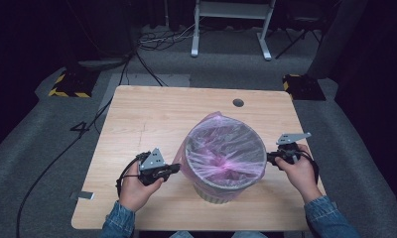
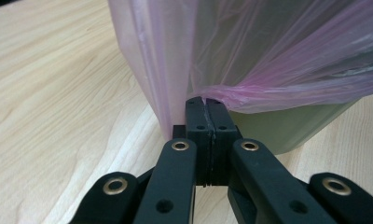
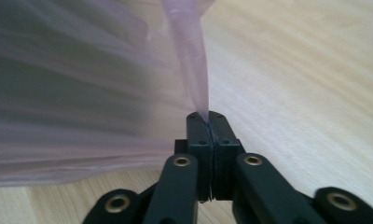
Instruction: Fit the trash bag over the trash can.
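Observation:
A pale round bin (image 1: 221, 191) stands on the wooden table (image 1: 147, 119), lined with a thin pink plastic bag (image 1: 226, 148) folded over its rim. My left gripper (image 1: 175, 168) sits at the bin's left side, shut on a pinched fold of the bag's skirt (image 2: 231, 93). At the bin's right side my right gripper (image 1: 270, 158) is shut on a stretched strip of the same bag (image 3: 194, 70). In both gripper views the black jaws meet with pink film caught between their tips, pulled taut toward the bin (image 2: 287, 130).
The table's front edge lies just below the bin. A small dark hole (image 1: 238, 102) marks the tabletop at the back. Cables (image 1: 77, 144) trail over the grey floor at the left, and a white frame (image 1: 231, 25) stands behind the table.

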`<state>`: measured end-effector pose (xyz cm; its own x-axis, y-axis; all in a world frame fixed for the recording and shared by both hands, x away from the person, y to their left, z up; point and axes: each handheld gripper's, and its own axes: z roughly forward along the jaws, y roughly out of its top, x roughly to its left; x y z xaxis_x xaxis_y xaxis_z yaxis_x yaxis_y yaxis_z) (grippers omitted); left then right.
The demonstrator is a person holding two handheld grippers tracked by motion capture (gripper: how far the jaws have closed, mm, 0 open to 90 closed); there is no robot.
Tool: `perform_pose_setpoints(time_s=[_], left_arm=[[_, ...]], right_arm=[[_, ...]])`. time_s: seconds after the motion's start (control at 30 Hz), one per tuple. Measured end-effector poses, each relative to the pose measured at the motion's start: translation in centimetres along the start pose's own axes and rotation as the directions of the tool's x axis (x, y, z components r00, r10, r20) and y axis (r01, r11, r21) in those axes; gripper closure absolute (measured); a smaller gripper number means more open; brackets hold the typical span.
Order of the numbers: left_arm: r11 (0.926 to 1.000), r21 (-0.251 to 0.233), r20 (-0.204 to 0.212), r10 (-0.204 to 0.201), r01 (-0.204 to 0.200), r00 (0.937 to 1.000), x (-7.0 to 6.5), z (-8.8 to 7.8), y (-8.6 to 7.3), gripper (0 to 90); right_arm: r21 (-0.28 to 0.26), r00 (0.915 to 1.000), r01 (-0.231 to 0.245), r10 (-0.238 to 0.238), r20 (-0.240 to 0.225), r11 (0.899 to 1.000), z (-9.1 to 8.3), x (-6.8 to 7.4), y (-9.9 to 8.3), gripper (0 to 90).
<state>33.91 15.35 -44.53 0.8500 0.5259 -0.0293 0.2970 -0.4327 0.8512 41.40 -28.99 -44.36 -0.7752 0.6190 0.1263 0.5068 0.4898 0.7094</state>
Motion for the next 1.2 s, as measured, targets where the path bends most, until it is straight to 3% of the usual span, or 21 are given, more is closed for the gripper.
perform_pose_setpoints(time_s=[0.13,0.33,0.47,0.6,0.67,0.73,0.8,0.9,0.93,0.97,1.03,1.1,1.2], left_arm=[[0.9997,-0.021,0.001,-0.009,0.009,1.0000,0.4,-0.3,0.3,89.7],[0.9999,-0.012,-0.019,0.002,-0.002,0.9998,1.1,-0.2,0.1,90.0],[0.9956,0.094,-0.030,0.006,-0.003,0.9995,1.1,1.4,-0.8,90.0],[0.9915,0.130,0.009,0.008,-0.009,0.9999,0.2,2.3,-1.6,90.0],[0.9910,0.133,0.013,0.006,-0.008,0.9999,0.1,2.3,-1.7,90.0],[0.9908,0.135,0.007,0.005,-0.006,1.0000,0.2,2.2,-1.8,90.0],[0.9909,0.134,0.004,0.001,-0.001,1.0000,0.4,2.0,-2.0,90.0],[0.9903,0.138,-0.009,-0.017,0.018,0.9998,0.7,1.8,-2.4,90.0],[0.9903,0.137,-0.011,-0.021,0.022,0.9997,0.8,1.7,-2.6,90.0],[0.9908,0.132,-0.011,-0.029,0.030,0.9995,0.8,1.6,-2.7,89.5],[0.9943,0.107,-0.043,-0.004,0.008,0.9990,0.4,1.0,-2.6,82.6],[0.9992,0.040,-0.044,0.007,-0.005,0.9990,-0.2,0.2,-2.0,66.2],[0.9988,-0.043,-0.031,0.023,-0.024,0.9992,-1.1,-1.2,-0.8,50.6]], right_arm=[[0.055,0.9997,0.007,-0.006,-0.023,0.998,1.5,0.0,-0.5,90.0],[0.054,0.9983,-0.038,0.041,-0.042,0.998,1.5,0.0,-1.7,90.0],[0.046,0.9996,0.012,-0.010,-0.027,0.999,1.3,0.8,-0.6,90.0],[0.034,0.9997,0.014,-0.013,-0.023,0.999,1.4,1.0,0.2,90.0],[0.072,0.9999,0.012,-0.011,-0.010,0.997,1.9,0.8,0.0,90.0],[0.159,0.9981,0.034,-0.042,0.045,0.987,2.3,0.4,-0.7,90.0],[0.200,0.9968,0.032,-0.046,0.065,0.979,2.3,0.0,-1.8,90.0],[0.144,0.9999,-0.012,0.010,0.013,0.990,1.2,-0.5,-3.0,90.0],[0.109,0.9999,-0.009,0.010,-0.006,0.994,0.7,-0.5,-3.1,86.4],[0.075,0.9999,-0.007,0.008,-0.013,0.997,0.0,-0.5,-3.0,75.2],[0.005,0.9997,0.019,-0.019,-0.012,1.000,-1.2,-0.2,-2.6,52.8],[-0.053,0.9969,0.070,-0.072,-0.033,0.996,-2.5,0.4,-1.9,38.3],[-0.095,0.9863,0.141,-0.148,-0.072,0.985,-4.0,1.6,-1.2,27.3]])
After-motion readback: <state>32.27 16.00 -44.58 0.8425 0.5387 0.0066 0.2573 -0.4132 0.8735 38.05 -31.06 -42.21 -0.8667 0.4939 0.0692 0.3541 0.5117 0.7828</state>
